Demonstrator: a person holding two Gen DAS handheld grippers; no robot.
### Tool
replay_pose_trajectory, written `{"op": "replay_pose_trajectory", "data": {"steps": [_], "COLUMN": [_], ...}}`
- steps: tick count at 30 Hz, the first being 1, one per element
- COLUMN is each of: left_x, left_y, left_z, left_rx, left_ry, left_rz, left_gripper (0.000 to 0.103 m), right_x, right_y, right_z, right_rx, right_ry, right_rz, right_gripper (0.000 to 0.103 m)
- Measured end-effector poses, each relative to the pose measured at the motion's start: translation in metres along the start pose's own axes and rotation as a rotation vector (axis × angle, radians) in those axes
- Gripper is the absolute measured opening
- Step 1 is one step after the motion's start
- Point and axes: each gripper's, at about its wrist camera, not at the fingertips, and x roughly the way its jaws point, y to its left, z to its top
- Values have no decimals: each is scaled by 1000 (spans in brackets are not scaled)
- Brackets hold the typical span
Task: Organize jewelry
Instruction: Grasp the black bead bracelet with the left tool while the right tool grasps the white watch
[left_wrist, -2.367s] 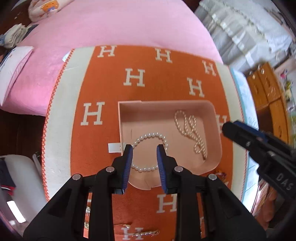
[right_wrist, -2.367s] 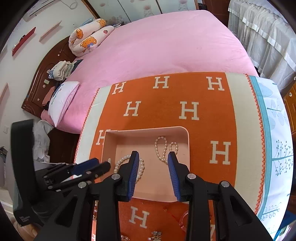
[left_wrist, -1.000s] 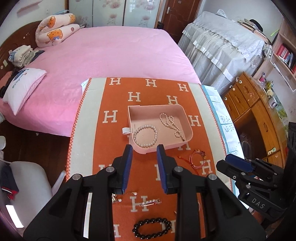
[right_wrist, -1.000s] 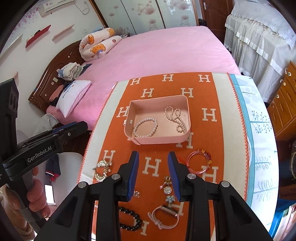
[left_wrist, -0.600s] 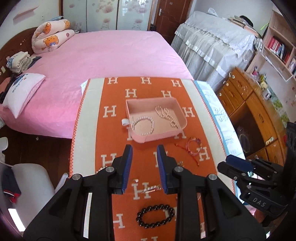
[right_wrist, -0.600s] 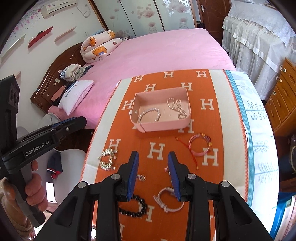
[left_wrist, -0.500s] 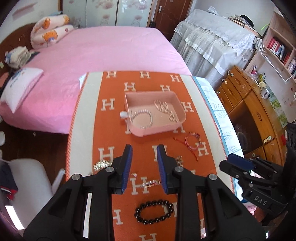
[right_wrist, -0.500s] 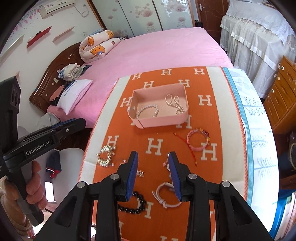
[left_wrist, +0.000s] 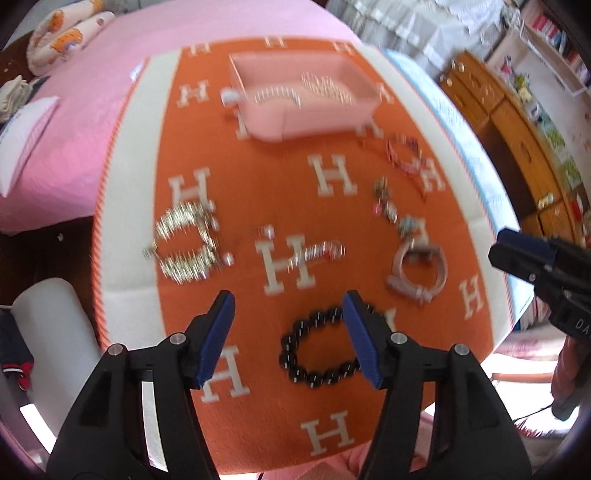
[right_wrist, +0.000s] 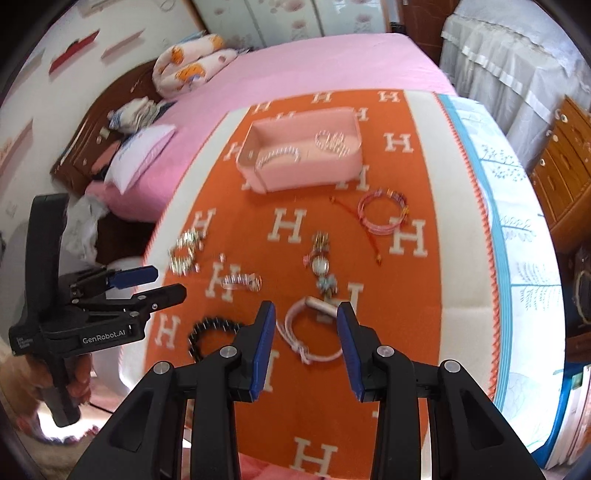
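My left fingers (left_wrist: 288, 325) had just spread wide and dropped from above the box (left_wrist: 295, 122) toward the black bracelet (left_wrist: 321, 350) on the blanket (left_wrist: 243, 155), nothing gripped yet, while my right fingers (right_wrist: 306, 343) hung part-open, empty, over the pink bracelet (right_wrist: 314, 332).

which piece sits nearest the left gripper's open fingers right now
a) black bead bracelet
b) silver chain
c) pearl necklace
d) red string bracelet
a: in the left wrist view the black bead bracelet lies on the orange blanket just below and between the tips of the left gripper, whose jaws have just been opening with nothing held between them.
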Motion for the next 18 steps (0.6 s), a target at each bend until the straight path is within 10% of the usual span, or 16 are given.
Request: {"op": "replay_pose_trajectory", "data": {"steps": [18], "left_x": [58], "left_y": [5], "left_z": [-35], "left_rx": [-45], "left_ry": [150], "left_rz": [23], "left_gripper": [57], "right_x": [78], "right_y": [31], "right_z": [-32], "right_rx": [-309], "right_ry": [116], "right_rz": [3], "right_gripper": [35]}}
